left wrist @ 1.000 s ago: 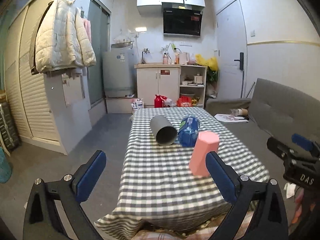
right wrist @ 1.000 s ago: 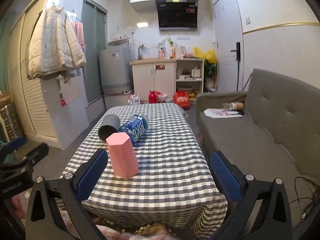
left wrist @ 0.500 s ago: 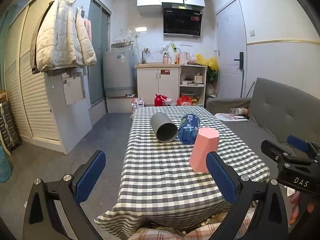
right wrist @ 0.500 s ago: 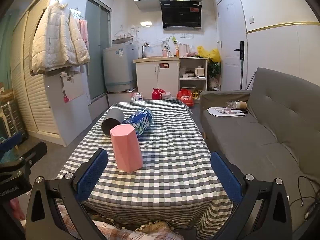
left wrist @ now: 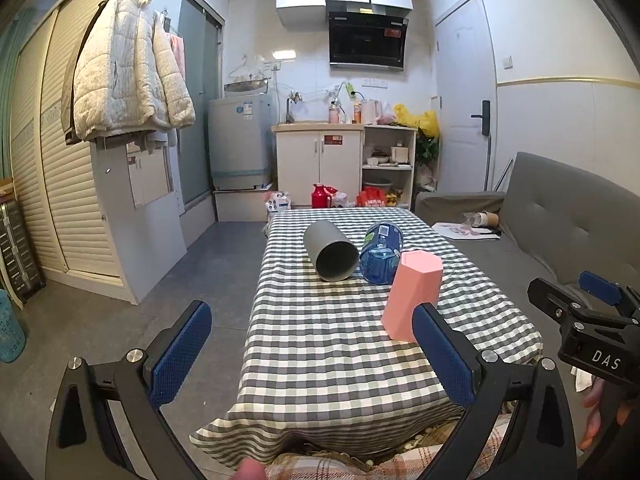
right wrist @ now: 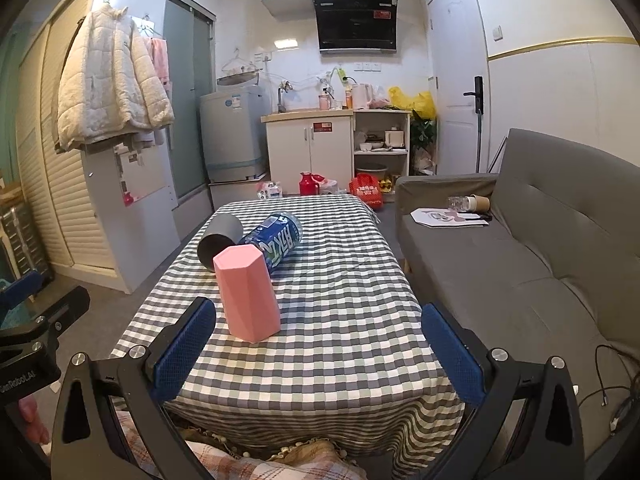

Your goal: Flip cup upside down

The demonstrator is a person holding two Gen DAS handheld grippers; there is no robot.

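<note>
Looking along the left gripper, I see its blue-padded fingers spread wide and holding nothing, level and back from the near edge of the checked tablecloth. The pink faceted cup stands on the cloth ahead and to the right, its closed end up and its wider end on the cloth, so it looks already inverted; I cannot see an opening to confirm this. Behind it a grey cup lies on its side with its mouth toward the camera, just beside a blue can, also lying down. The right gripper shows at the frame's right edge, off the table over the grey sofa.

In the right wrist view, the right gripper is likewise parted wide and empty, level, short of the table's near edge. The pink cup stands just ahead of its left finger, apart from it; the grey cup and blue can lie beyond, touching or nearly so.

If the grey cup is the one left to flip, I judge the good approach is to reach past the pink cup without brushing it, close across the grey wall near mid-length, lift clear of the can, then roll the wrist until the mouth faces down before setting it on the cloth. A round, smooth wall may slip, so a centred squeeze matters.
</note>
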